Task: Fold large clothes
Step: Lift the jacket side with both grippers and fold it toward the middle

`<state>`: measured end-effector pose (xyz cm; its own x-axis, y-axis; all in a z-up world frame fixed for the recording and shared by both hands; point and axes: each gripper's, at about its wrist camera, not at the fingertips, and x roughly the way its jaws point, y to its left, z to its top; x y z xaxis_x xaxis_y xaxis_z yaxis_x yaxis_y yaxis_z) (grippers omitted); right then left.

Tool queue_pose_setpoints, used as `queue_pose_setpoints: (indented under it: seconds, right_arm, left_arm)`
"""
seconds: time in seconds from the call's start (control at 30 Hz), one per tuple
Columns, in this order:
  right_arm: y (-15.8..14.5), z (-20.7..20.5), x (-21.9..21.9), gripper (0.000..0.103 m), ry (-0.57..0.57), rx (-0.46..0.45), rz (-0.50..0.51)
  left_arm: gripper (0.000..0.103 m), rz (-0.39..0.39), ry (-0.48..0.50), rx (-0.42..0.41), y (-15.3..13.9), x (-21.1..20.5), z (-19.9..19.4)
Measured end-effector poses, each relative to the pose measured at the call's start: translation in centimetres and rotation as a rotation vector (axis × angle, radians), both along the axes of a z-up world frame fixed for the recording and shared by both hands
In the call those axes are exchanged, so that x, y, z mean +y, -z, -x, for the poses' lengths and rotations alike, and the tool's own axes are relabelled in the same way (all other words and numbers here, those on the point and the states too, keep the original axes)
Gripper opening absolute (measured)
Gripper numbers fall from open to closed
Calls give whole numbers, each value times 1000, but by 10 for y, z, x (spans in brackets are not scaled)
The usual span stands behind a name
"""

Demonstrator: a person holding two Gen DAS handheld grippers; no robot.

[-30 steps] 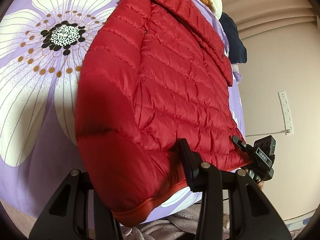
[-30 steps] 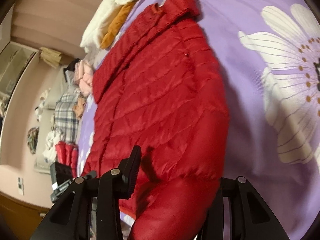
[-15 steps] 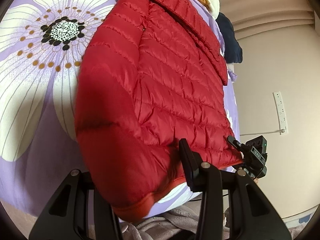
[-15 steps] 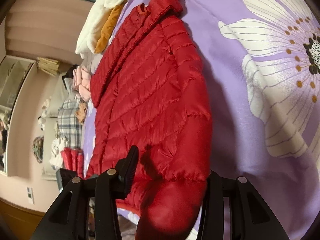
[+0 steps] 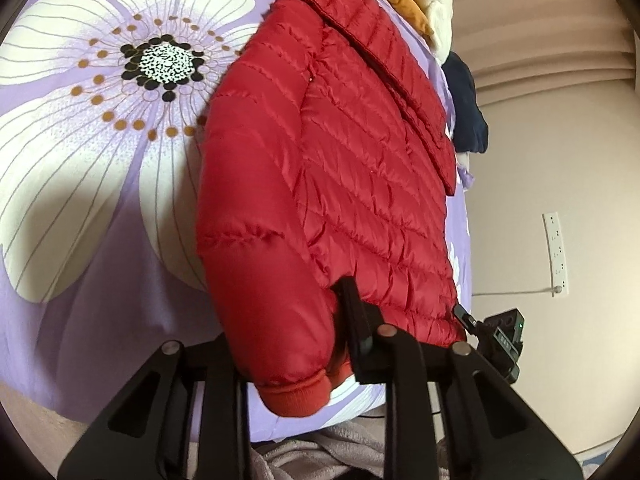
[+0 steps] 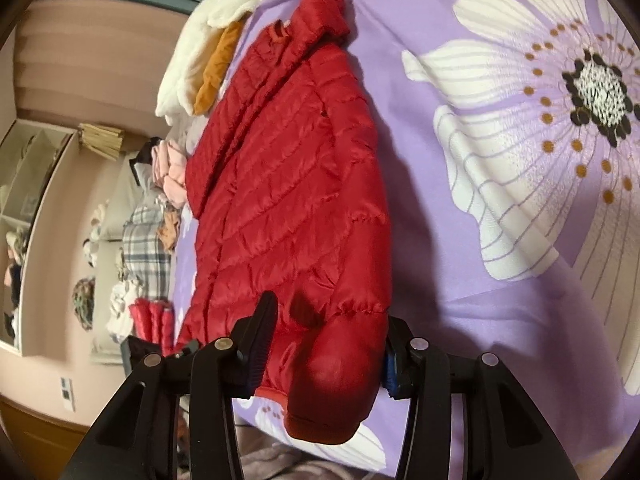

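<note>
Red and quilted, one puffer jacket [image 5: 360, 184] lies flat on the bed [image 5: 100, 280], over a purple cover printed with big white flowers; one whole flower with a dark speckled centre shows beside it. Its two sleeves are folded along the body, one at each side, and each cuff hangs toward the near edge of the bed.

Two grippers are in view, one per sleeve. The left gripper [image 5: 288, 344] has just been closing, and its fingers [image 5: 356, 320] now pinch the lower end of one sleeve, cuff [image 5: 298, 394] poking out below. The right gripper [image 6: 324, 344] sits partly closed around the other sleeve, padding bulging between its two fingers, so it has hold of that sleeve end.

Beyond the collar lie a white fleece garment [image 6: 208, 24] and an orange one [image 6: 218, 68], touching each other. A dark blue garment [image 5: 466, 104] hangs off the far bed edge. Off the bed's side sit a plaid cloth [image 6: 146, 256], pink clothes [image 6: 172, 168] and a second red quilted piece [image 6: 154, 320]. One white power strip [image 5: 556, 252] is on the wall. Nothing lies on top of the jacket.
</note>
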<state>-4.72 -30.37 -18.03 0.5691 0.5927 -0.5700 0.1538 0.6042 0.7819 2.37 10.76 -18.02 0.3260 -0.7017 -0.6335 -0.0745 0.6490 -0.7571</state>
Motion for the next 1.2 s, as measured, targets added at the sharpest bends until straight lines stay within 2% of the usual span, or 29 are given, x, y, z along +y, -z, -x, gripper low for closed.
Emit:
queue_pose_setpoints:
  seconds: [0.03, 0.2, 0.4, 0.63, 1.2]
  right_arm:
    - [-2, 0, 2, 37, 2, -11, 10]
    - [-21, -3, 14, 27, 7, -74, 105]
    - [-53, -4, 28, 24, 5, -192, 209]
    - [-81, 3, 30, 21, 9, -316, 245]
    - [-126, 11, 38, 20, -33, -474, 256]
  left_arm:
    - [21, -7, -7, -1, -1, 0, -1]
    - [17, -54, -25, -64, -19, -4, -2]
    - [17, -150, -32, -218, -62, -10, -2]
    - [16, -235, -28, -367, -99, -17, 4]
    - [16, -220, -50, -480, -142, -8, 14]
